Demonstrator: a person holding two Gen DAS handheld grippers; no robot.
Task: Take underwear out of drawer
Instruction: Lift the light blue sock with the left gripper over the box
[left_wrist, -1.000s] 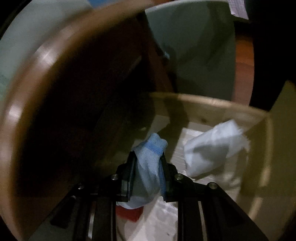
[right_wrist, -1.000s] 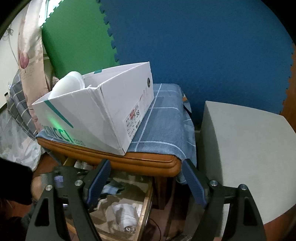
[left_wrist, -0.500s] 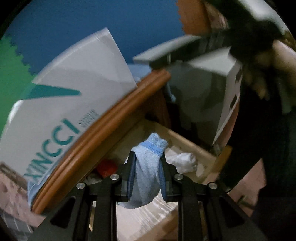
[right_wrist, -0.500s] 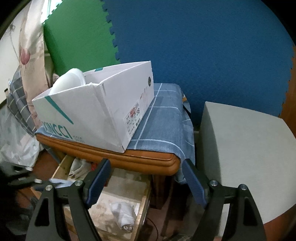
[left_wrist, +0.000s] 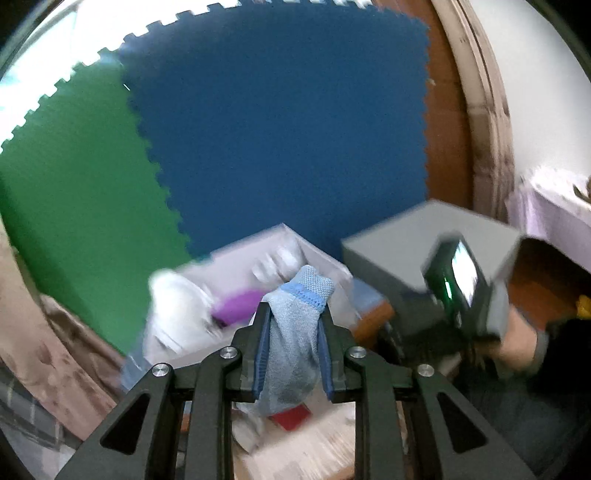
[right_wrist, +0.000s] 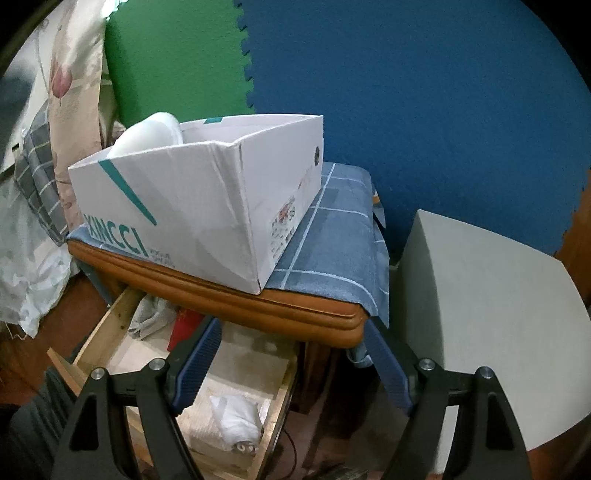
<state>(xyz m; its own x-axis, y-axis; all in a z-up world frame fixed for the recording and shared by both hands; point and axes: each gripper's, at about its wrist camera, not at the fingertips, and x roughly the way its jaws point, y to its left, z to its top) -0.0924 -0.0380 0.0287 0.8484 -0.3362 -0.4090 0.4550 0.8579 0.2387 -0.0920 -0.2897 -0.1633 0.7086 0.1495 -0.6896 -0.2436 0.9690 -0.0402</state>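
Observation:
My left gripper (left_wrist: 293, 314) is shut on light blue underwear (left_wrist: 295, 332) with a darker blue band, held up above the open wooden drawer (right_wrist: 99, 339). The white box (left_wrist: 258, 266) lies just beyond it, blurred. My right gripper (right_wrist: 291, 328) is open and empty, hovering over the drawer in front of the nightstand edge (right_wrist: 229, 299). In the drawer lie a white rolled cloth (right_wrist: 236, 421), a grey-white cloth (right_wrist: 147, 317) and a red item (right_wrist: 184, 325).
A white XINCCI box (right_wrist: 199, 206) stands on the blue checked cloth (right_wrist: 332, 236) on the nightstand. A grey cabinet (right_wrist: 487, 317) stands to the right. Green and blue foam mats (right_wrist: 369, 92) cover the wall. Pillows (right_wrist: 40, 184) lie at left.
My left gripper has risen out of the drawer with the blue underwear and now faces the wall above the box. The right gripper has barely moved.

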